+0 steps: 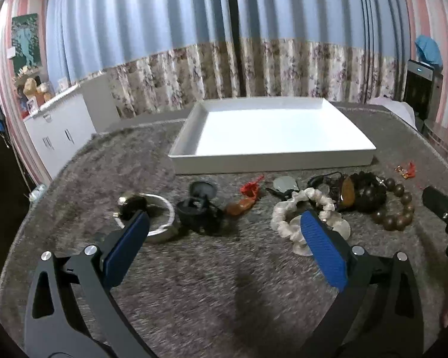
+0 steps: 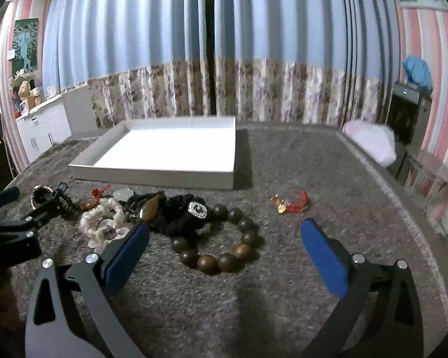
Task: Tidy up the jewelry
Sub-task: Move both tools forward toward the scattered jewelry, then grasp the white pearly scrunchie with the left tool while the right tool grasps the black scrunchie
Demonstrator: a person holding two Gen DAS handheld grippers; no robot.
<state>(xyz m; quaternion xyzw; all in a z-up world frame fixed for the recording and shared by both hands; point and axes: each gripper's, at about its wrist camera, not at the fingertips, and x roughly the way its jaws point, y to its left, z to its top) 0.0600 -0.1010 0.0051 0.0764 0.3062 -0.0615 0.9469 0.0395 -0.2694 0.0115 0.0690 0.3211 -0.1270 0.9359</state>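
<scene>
The shallow white rectangular tray [image 2: 152, 176] holds nothing; every piece, including the brown wooden bead bracelet [image 2: 218, 238], lies on the grey carpet [image 2: 283, 298]. The left gripper [image 1: 224, 229] and right gripper [image 2: 224, 232] gape, carrying nothing.

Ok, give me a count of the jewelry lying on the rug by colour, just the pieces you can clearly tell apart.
Brown: 1, the wooden bead bracelet
White: 1, the pearly bracelet
Silver: 1, the bangle
Red: 2, the tasselled charm and the knotted cord
Total: 5, all outside the white tray. The dark tangle is too jumbled to count.
</scene>
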